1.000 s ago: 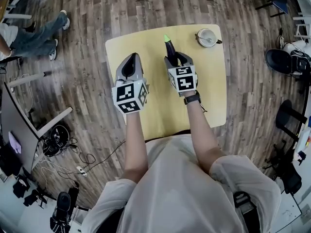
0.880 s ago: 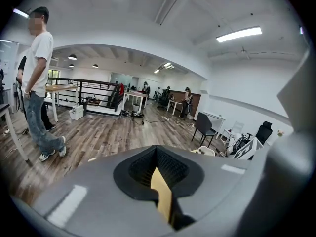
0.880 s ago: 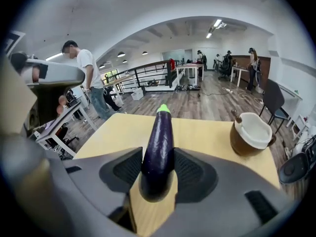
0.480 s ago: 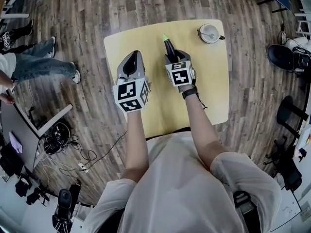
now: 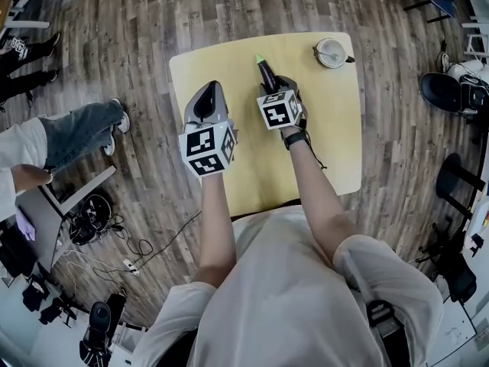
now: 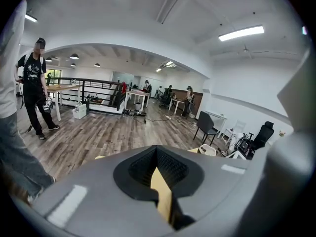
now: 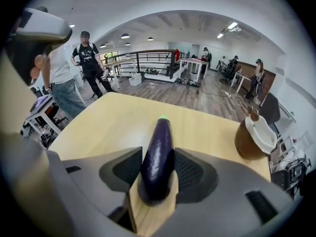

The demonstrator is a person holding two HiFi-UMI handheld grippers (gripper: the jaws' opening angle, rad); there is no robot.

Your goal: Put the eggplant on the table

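A dark purple eggplant [image 5: 264,73] with a green tip sticks out forward from my right gripper [image 5: 270,84], over the yellow table [image 5: 328,128]. In the right gripper view the eggplant [image 7: 158,152] fills the gap, and my right gripper [image 7: 157,164] is shut on it with both pads against its sides. It hangs low over the tabletop; I cannot tell whether it touches. My left gripper [image 5: 206,98] hovers at the table's left edge, jaws together and holding nothing. In its own view my left gripper [image 6: 159,177] points out across the room.
A brown cup with a white inside [image 5: 330,53] stands at the table's far right corner, also in the right gripper view as the cup [image 7: 254,137]. A person's leg [image 5: 80,132] is on the wooden floor to the left. Chairs [image 5: 447,94] stand to the right.
My right gripper has sunk a little toward the tabletop with the eggplant and rolled slightly. The left gripper has stayed put. The person at left has walked along the floor.
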